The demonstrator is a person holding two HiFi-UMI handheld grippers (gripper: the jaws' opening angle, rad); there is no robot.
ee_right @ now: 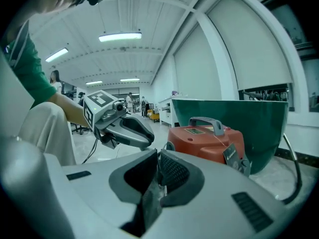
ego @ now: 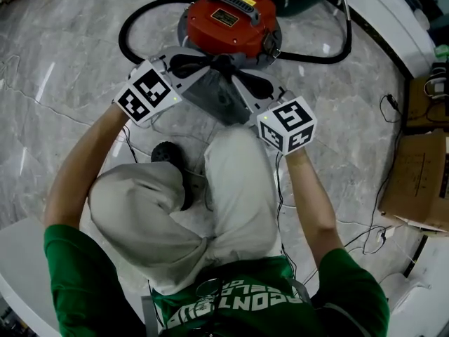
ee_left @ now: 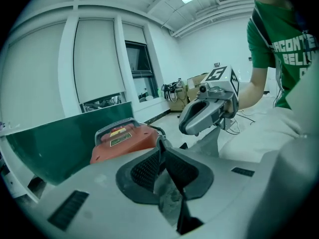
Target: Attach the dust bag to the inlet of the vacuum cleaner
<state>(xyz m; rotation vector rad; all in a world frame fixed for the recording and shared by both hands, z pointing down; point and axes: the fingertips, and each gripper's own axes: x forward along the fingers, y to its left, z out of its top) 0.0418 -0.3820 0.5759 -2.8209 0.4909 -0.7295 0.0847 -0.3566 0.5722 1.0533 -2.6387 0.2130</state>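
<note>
Dust bag (ego: 214, 98) (limp, light cloth, likely) clamped at 10 and 3 o'clock edges by left gripper (ee_left: 160, 148) and right gripper (ee_right: 157, 159); edges judged best hold.

Left gripper (ego: 205, 63): jaws clamped on dust bag (ego: 219, 102)
Right gripper (ego: 238, 76): jaws clamped on same bag
Forearms: both stretched forward, converging

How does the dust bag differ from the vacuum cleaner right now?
The dust bag is grey and soft-looking; the vacuum cleaner is red and hard-shelled. The dust bag is gripped by the left gripper and the right gripper; the vacuum cleaner stands on the floor, ungripped. Both sit in front of the person.
</note>
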